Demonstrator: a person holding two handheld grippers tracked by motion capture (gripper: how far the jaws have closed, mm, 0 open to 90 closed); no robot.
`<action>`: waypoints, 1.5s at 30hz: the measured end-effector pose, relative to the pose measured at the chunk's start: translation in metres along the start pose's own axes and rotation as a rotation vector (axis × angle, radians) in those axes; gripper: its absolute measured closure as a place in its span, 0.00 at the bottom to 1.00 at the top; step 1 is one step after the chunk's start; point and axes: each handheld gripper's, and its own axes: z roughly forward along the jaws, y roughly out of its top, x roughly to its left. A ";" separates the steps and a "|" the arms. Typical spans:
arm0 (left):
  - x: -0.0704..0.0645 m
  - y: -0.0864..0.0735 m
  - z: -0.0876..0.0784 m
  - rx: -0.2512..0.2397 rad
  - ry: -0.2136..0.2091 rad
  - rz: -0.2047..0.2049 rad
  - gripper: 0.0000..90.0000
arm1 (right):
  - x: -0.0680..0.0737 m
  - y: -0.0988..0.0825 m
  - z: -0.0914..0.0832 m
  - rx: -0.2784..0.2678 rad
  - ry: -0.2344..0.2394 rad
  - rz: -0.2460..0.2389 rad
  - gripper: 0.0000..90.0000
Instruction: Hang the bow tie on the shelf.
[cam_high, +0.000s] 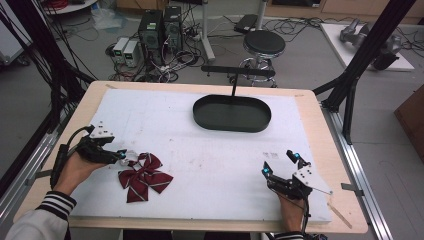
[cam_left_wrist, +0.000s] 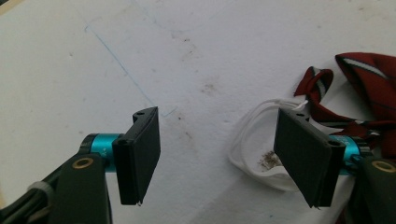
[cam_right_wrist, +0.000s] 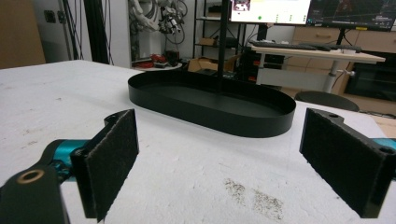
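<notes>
one black tray (cam_high: 232, 114) well beyond bow tie (cam_high: 144, 176)

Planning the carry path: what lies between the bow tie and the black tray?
Nothing: in the high view only bare white mat separates bow tie from black tray.

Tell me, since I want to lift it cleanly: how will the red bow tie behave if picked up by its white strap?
The bow tie is probably floppy: its cloth loops lie flat and creased. Likely light, so a push would slide or bunch it. The thin strap lies in slack loops beside the left tongs, so it may stretch before the bow rises.
</notes>
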 end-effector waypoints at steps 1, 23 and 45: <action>0.001 0.001 0.001 0.009 -0.004 0.000 0.36 | 0.000 0.000 0.000 0.000 0.000 -0.001 0.12; -0.001 0.019 0.019 0.203 -0.069 0.031 0.57 | -0.001 0.000 0.000 -0.006 0.002 0.001 0.12; 0.000 0.020 0.031 0.311 -0.100 0.021 0.72 | -0.003 -0.001 -0.001 -0.014 0.005 0.019 0.12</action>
